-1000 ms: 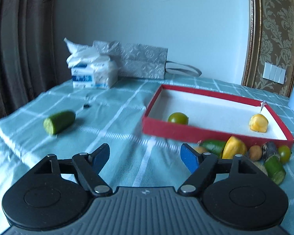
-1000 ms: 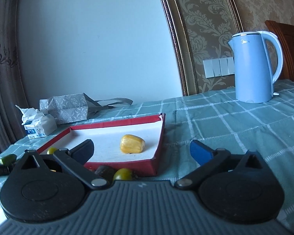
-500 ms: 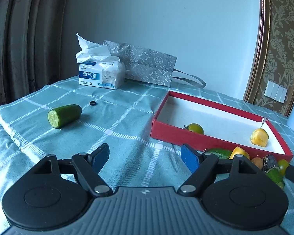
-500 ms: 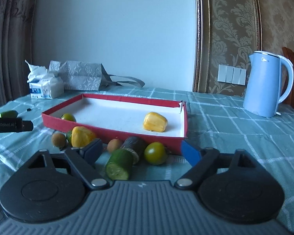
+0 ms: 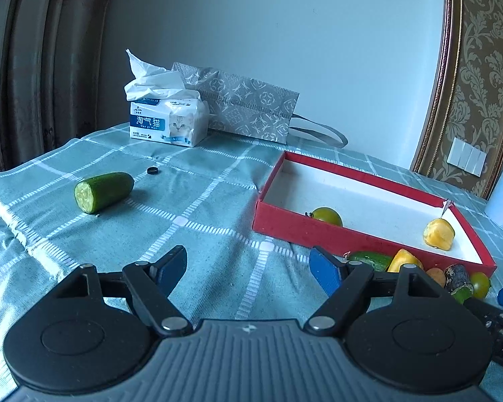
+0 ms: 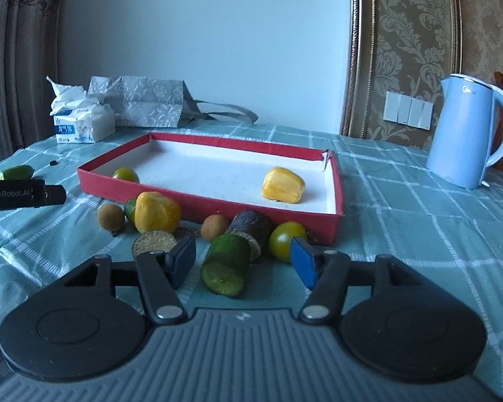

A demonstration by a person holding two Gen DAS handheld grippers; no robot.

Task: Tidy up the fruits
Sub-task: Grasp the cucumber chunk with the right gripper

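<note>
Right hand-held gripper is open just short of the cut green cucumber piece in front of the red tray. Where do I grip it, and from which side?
Probably across the rounded middle of the cut green cucumber piece, coming straight ahead from its cut end. It lies on its side with the flat cut face toward the right hand-held gripper, so the open jaws can straddle its curved flanks. The green tomato sits close on the right.

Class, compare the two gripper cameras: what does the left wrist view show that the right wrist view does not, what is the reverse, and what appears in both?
Left wrist only: the cut face of the lone green cucumber piece.

Right wrist only: the whole light blue electric kettle, two brown round longans, and a flat ridged slice.

Both: the red shallow cardboard tray holding a green tomato and a yellow fruit chunk, plus the white tissue pack.
</note>
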